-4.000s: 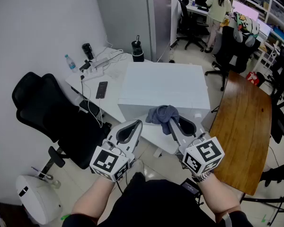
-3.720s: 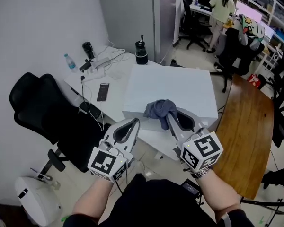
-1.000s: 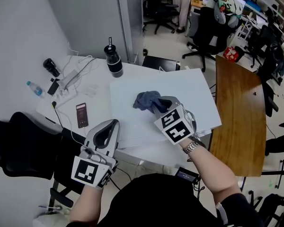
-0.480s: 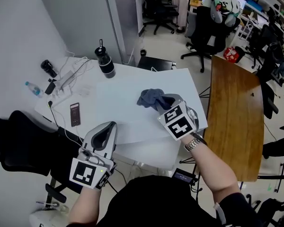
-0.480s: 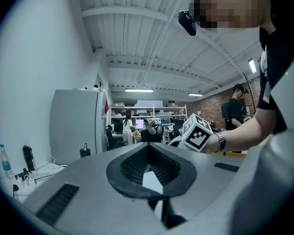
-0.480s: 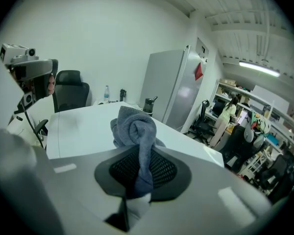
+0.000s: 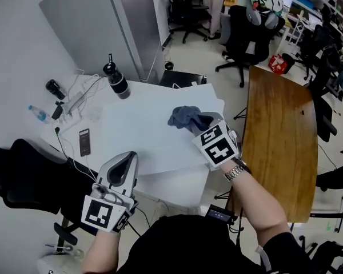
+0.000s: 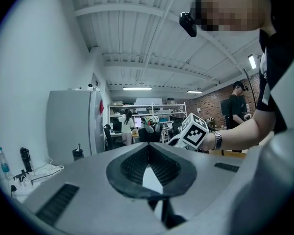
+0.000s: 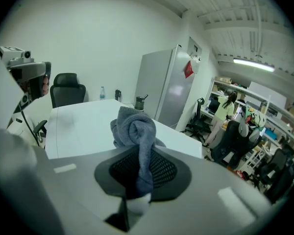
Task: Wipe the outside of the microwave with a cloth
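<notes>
Right gripper (image 7: 199, 122) clamped on grey cloth (image 7: 182, 116) atop white microwave (image 7: 140, 137); left gripper (image 7: 124, 158), jaws together, empty, at microwave's 7 o'clock.

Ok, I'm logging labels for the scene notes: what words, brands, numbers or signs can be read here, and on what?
No text is readable in any view.
Marker cube: black-and-white square pattern, no letters.
Red tag on the grey cabinet: too small to read.
Water bottle label: too small to read.
Microwave: no print shows on its white top.
</notes>
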### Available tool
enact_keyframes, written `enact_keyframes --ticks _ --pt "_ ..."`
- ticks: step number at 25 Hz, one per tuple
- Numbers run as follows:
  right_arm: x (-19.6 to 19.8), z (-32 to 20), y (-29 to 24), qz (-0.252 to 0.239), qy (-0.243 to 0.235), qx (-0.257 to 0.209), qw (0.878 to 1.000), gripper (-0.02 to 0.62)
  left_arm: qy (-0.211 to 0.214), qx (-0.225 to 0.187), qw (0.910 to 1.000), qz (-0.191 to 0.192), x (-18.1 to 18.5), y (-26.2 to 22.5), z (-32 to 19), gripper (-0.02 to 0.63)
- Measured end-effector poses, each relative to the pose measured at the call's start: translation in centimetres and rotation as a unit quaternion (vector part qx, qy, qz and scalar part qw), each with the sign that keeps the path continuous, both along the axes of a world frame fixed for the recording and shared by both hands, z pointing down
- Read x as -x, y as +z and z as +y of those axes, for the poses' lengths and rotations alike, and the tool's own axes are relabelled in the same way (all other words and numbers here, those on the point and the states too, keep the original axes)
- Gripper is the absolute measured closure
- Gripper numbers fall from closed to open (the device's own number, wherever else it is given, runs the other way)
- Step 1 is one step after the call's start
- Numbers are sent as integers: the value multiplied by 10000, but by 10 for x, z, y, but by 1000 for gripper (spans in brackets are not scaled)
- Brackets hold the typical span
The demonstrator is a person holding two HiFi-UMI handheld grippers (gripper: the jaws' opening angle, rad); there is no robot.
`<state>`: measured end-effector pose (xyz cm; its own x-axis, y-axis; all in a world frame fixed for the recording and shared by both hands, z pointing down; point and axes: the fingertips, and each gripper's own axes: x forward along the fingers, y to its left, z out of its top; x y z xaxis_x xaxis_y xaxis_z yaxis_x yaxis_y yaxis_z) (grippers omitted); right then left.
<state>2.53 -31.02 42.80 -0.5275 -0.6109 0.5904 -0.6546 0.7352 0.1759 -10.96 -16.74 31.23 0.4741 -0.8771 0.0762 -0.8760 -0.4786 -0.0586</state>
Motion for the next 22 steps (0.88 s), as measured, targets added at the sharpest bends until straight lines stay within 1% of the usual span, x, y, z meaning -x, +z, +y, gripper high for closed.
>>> enact_keyframes --ticks 9,14,18,22 --pt "-55 -14 -1 -134 221 -37 9997 545 23 24 9999 -109 -38 1 -4 600" --pt "-81 -22 0 -249 354 -54 9990 545 14 52 9999 -141 -53 1 -6 600" --pt "-100 -28 1 -389 467 -95 9981 545 -6 65 9998 -174 -63 1 -8 600" --pt "-113 -35 2 -633 545 -136 9964 545 -32 86 9997 -223 -73 1 -8 600"
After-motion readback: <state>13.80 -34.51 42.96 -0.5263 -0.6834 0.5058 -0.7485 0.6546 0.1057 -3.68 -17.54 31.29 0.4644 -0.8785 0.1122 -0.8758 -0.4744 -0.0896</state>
